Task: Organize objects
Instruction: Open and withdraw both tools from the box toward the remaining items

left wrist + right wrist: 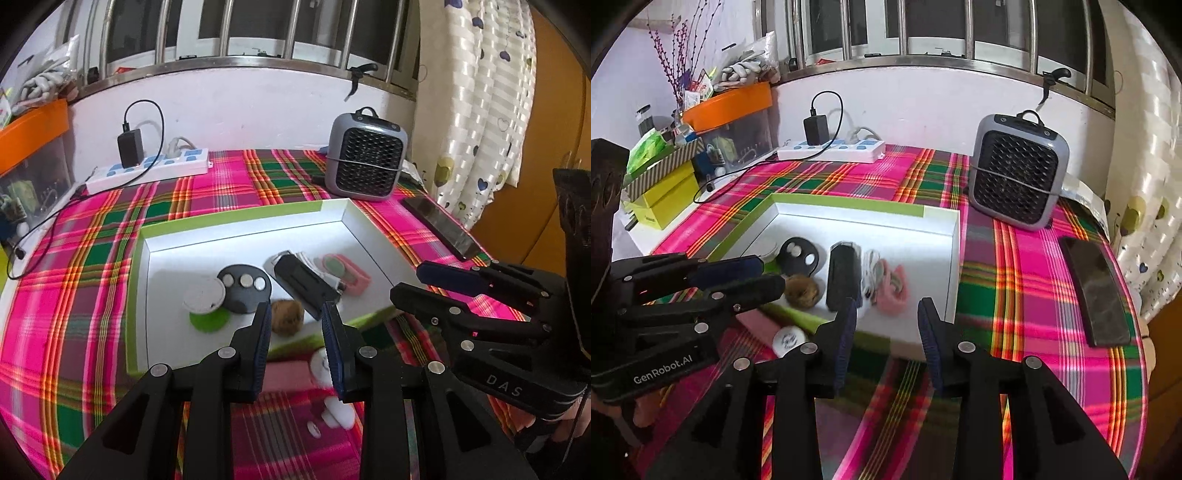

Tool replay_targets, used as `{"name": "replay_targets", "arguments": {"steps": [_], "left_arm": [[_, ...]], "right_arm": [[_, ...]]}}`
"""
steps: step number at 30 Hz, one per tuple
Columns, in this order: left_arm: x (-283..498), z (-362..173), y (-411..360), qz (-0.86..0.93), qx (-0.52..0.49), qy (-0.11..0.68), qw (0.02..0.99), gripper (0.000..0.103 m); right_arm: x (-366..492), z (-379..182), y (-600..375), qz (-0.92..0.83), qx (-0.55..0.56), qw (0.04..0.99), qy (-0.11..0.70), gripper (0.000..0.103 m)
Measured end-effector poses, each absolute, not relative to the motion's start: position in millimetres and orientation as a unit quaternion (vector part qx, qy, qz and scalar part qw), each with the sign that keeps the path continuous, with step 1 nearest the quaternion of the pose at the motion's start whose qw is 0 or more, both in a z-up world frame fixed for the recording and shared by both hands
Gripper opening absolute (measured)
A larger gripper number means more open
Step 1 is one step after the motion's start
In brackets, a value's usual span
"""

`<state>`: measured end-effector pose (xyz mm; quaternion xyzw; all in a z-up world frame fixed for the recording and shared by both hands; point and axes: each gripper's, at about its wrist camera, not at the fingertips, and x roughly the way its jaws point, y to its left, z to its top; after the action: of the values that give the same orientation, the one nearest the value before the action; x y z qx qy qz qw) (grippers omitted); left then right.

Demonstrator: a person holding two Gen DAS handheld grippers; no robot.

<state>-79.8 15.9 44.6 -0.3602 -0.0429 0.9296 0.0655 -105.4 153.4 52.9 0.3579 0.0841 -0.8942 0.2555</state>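
Left wrist: above table's near edge, facing window, close.
Right wrist: just rightward, apparently same heading.
Shared: tray (236, 221) (849, 205), heater (365, 155) (1015, 173).

A lived-in room of a home — a table under a pink-and-green plaid cloth (1015, 266) stands against a barred window (923, 33); a heart-printed curtain (480, 103) hangs beside it; a small grey fan heater (1019, 171), a power strip (834, 150) with a charger, a phone (1095, 291) and an orange-lidded storage bin (731, 103) of household odds — all domestic clutter.
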Motion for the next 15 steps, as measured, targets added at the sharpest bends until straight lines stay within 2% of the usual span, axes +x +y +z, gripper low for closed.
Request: {"name": "replay_targets", "arguments": {"steps": [15], "left_arm": [[-39,46,14,0.933,-0.351,-0.045,0.068,0.027]], "right_arm": [[-68,52,153,-0.886,0.360,0.285,0.068,0.036]]}}
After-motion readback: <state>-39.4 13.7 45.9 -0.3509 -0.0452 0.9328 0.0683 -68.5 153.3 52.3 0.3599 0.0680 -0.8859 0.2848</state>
